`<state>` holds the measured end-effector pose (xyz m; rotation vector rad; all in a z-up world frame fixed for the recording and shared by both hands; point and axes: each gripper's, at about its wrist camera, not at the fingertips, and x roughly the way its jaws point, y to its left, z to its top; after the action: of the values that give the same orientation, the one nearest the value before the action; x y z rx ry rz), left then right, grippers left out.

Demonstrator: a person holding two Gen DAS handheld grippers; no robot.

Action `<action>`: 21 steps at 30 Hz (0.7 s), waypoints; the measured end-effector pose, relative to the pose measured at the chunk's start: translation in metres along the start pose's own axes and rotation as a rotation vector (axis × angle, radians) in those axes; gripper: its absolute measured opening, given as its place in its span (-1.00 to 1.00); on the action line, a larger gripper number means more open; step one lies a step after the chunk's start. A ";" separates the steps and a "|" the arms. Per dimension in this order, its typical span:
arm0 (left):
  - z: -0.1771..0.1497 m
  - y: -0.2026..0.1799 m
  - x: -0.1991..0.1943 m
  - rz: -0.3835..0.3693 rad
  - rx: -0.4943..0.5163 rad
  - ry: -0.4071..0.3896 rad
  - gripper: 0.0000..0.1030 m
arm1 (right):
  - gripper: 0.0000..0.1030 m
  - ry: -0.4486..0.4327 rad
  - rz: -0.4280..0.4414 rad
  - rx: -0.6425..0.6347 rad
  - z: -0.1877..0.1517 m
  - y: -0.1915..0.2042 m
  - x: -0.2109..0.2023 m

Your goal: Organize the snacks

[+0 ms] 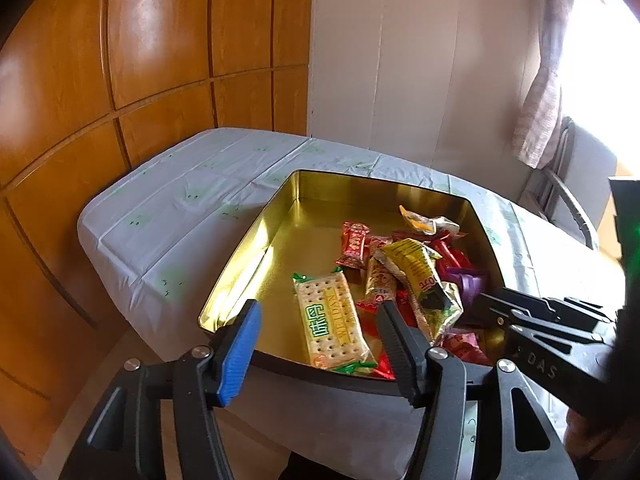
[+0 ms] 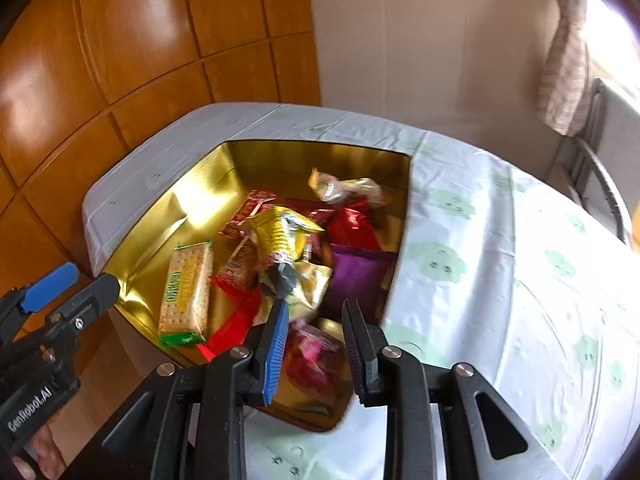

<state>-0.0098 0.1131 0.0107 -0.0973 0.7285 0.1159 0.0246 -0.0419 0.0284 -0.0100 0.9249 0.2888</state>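
A gold-lined tin sits on the table and holds several snack packs. A cracker pack lies at its near left. A yellow packet, red packs and a purple pack are piled on the right side. My left gripper is open and empty above the tin's near edge. My right gripper is open and empty above a pink pack at the tin's near corner.
The table wears a white cloth with green prints. Wooden wall panels stand at left and behind. A metal chair and a curtain are at the far right.
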 end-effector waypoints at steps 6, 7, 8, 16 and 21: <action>-0.001 -0.008 -0.007 -0.003 0.021 -0.019 0.36 | -0.40 -0.052 -0.070 0.041 -0.018 -0.013 -0.020; -0.002 -0.010 -0.007 -0.004 0.022 -0.021 0.40 | -0.39 -0.059 -0.081 0.045 -0.021 -0.014 -0.023; -0.002 -0.011 -0.008 -0.003 0.024 -0.023 0.41 | -0.37 -0.066 -0.089 0.049 -0.023 -0.016 -0.026; -0.007 -0.020 -0.014 0.007 0.034 -0.039 0.60 | -0.35 -0.087 -0.114 0.056 -0.031 -0.022 -0.032; -0.007 -0.022 -0.013 0.014 0.041 -0.039 0.68 | -0.35 -0.089 -0.113 0.044 -0.031 -0.019 -0.033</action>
<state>-0.0212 0.0893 0.0151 -0.0511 0.6925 0.1159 -0.0140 -0.0721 0.0331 -0.0093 0.8385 0.1627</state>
